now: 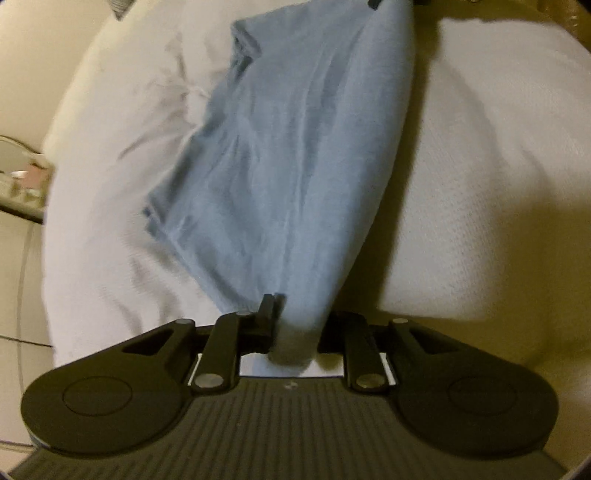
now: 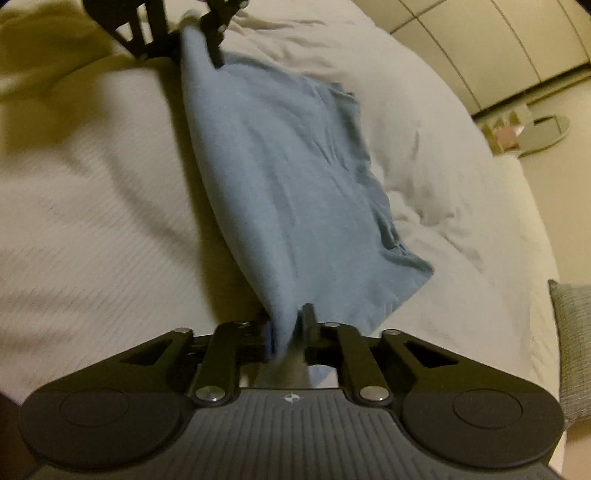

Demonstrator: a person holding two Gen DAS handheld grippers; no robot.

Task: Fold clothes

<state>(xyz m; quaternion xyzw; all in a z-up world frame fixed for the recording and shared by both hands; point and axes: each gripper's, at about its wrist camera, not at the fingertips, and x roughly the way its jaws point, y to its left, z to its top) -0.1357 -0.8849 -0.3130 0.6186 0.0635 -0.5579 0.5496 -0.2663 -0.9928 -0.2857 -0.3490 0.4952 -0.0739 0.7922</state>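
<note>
A light blue garment [image 1: 280, 155] hangs stretched between my two grippers above a white bed. My left gripper [image 1: 291, 314] is shut on one end of its folded edge. In the right wrist view my right gripper [image 2: 288, 328] is shut on the other end of the blue garment [image 2: 295, 184]. The left gripper [image 2: 195, 33] shows at the top of that view, clamped on the far end. The cloth sags to one side, and its loose hem and layers trail down toward the bedding.
The white duvet [image 1: 122, 166] lies rumpled under the garment, and a ribbed white blanket [image 2: 92, 221] covers the other side. A grey pillow [image 2: 569, 332] sits at the bed edge. Slippers [image 2: 532, 133] rest on the floor beside pale cabinet doors [image 2: 498, 44].
</note>
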